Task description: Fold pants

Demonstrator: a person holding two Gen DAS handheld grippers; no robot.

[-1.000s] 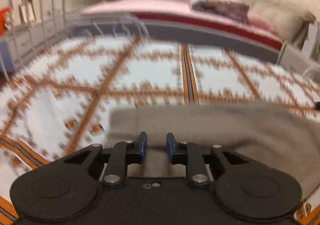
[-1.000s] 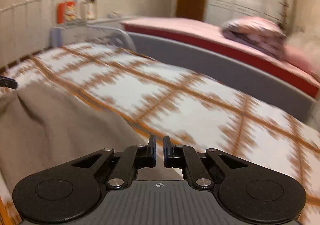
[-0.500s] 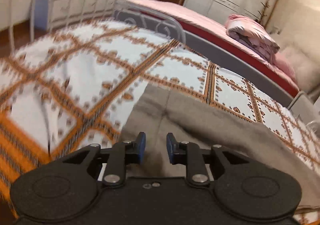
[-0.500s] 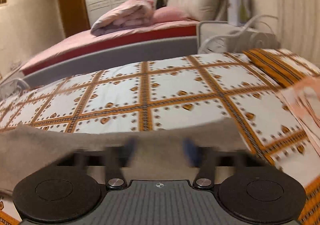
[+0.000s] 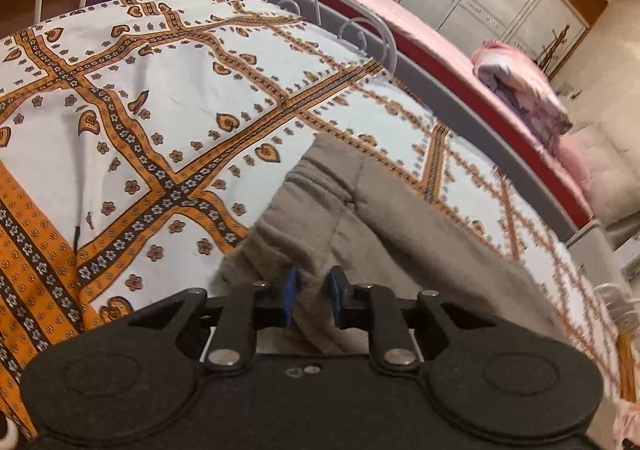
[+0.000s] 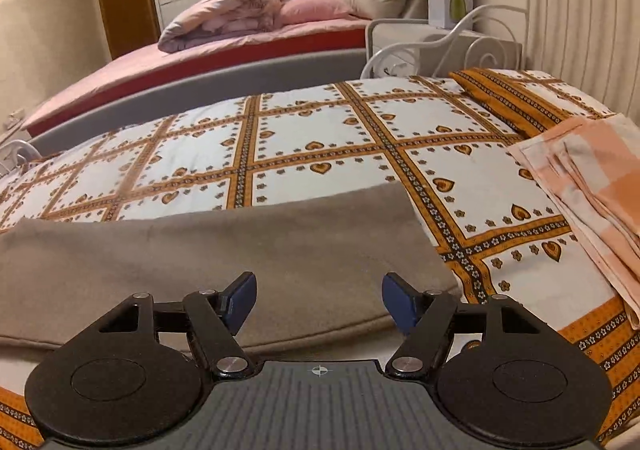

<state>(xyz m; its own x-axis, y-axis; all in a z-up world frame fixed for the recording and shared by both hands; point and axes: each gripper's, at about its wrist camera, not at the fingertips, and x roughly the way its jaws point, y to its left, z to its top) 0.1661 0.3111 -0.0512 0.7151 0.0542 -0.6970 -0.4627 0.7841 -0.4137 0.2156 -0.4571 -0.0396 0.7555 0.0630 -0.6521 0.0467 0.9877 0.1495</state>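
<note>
Taupe fleece pants point(image 6: 224, 250) lie flat across the orange-patterned bedspread point(image 6: 320, 137), left gripper point(image 5: 310, 300) pinching a waistband-end fold, right gripper point(image 6: 319, 302) spread wide above the hem, so a weak pinch could slip and drag everything crooked.

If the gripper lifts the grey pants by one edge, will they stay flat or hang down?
The pants would probably hang down: they are soft cloth, already bunched in folds near the left gripper. The fuzzy surface probably grips well between the pads. They will likely drag on the bedspread rather than slide freely.
</note>
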